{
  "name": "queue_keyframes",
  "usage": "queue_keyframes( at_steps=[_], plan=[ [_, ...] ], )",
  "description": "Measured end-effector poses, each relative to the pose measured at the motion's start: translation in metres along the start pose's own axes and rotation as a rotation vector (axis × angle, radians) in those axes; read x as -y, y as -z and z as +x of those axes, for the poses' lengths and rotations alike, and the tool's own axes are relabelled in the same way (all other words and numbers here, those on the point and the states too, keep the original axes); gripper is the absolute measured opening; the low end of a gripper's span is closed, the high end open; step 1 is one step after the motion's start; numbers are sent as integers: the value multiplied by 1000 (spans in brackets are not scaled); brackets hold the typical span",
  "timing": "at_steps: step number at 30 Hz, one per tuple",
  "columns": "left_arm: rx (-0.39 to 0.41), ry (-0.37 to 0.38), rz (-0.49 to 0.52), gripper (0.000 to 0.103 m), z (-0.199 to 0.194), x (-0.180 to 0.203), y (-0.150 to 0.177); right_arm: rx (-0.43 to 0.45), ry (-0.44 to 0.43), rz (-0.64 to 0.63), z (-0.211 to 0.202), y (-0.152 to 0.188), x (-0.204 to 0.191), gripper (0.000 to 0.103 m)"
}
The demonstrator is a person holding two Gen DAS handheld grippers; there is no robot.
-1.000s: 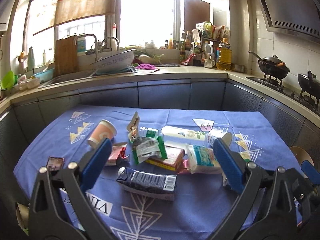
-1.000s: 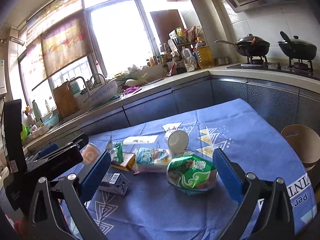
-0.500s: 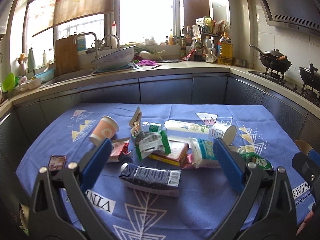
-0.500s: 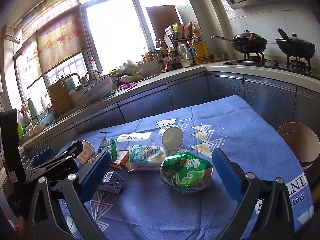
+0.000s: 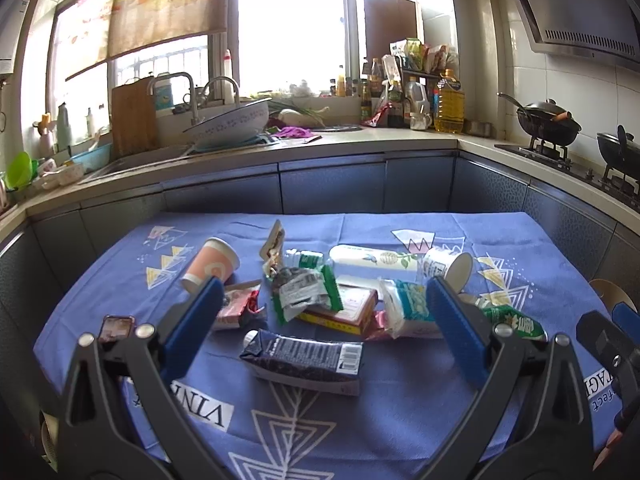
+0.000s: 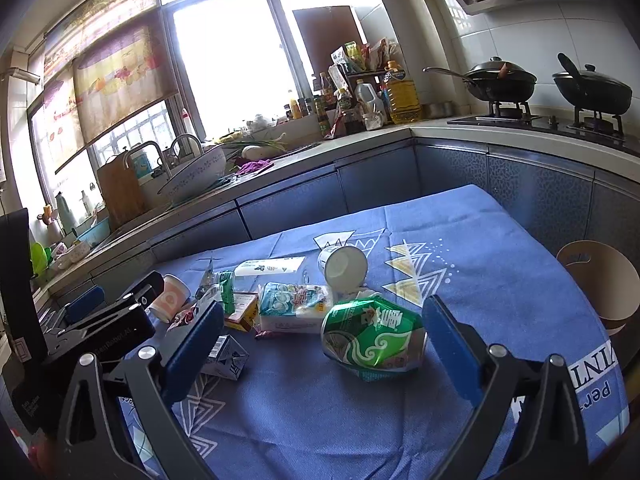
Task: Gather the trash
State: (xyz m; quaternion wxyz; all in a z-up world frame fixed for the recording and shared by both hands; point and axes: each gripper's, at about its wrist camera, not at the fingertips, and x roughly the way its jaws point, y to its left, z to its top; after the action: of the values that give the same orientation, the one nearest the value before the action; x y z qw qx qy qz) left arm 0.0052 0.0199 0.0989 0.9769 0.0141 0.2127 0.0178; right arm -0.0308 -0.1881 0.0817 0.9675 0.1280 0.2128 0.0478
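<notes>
A: Biggest first. We saw the blue tablecloth [image 5: 500, 240] filling the lower half of the left wrist view, with the trash heaped at frame centre.

B: Agreed. Then the grippers. We logged the left gripper [image 5: 324, 326] spread wide, holding nothing, low in the frame over the near edge of the cloth. The right gripper [image 6: 320, 344] was also wide, also holding nothing.

A: Trash next. We noted the crushed green can [image 6: 374, 338] at centre of the right wrist view, between the fingers in the frame but touched by neither. The dark drink carton [image 5: 304, 362] lay on its side between the left fingers in the frame, likewise untouched.

B: Behind it we had the white tissue pack [image 5: 408, 308], the green snack wrapper [image 5: 306, 292] on a flat yellow-edged box [image 5: 340, 312], and a long white tube [image 5: 376, 258] further up.

A: Smaller: pink paper cup [image 5: 210, 266] tipped over at centre left, white paper cup [image 6: 344, 268] on its side above the can.

B: Smallest, a small phone-like item [image 5: 116, 326] at lower left. Couldn't tell exactly what.
</notes>
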Motion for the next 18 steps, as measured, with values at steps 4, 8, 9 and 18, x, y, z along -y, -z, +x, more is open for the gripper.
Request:
queue_keyframes(
  at_steps=[4,8,9,18],
  plan=[
    [1,-3,1,97,1,1,-2,-7,-1,3,1,0,1,96],
    [4,-6,10,97,0,0,-1,-12,-2,5,2,1,1,96],
    [3,-5,11,97,0,0,-1,-13,-2,6,2,0,1,96],
    [-20,4,29,97,5,5,8,-23,-1,11,4,2,3,95]
  ],
)
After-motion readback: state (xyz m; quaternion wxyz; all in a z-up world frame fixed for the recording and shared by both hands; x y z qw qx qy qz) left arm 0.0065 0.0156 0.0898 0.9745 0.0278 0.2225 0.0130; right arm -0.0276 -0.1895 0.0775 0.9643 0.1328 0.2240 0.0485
